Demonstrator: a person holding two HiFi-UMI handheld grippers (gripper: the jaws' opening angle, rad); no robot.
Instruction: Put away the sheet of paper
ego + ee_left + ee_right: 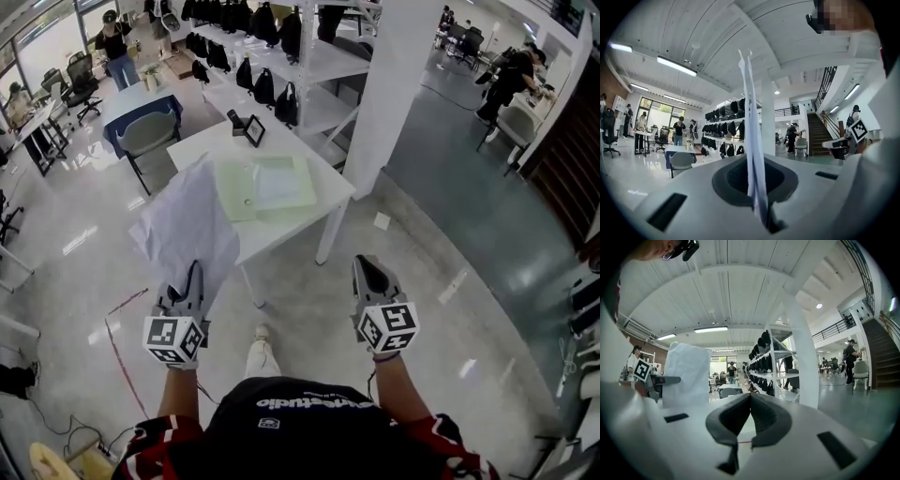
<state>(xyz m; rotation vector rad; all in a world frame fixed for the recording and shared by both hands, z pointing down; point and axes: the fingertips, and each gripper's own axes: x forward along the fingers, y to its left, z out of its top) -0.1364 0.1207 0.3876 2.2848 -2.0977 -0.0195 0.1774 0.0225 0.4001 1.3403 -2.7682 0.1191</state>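
White tabletop [202, 150] ahead; left claw [194, 277] clenched on sheet of paper [187, 225], right claw [367, 270] shut, empty; risk of creasing limp sheet against tabletop edge

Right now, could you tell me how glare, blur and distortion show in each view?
Head view: sharp, with glare patches on the floor. Left gripper view: fisheye with black corners; the paper, edge-on, blurs near the lens. Right gripper view: the column bows, and the lamp is blown out.
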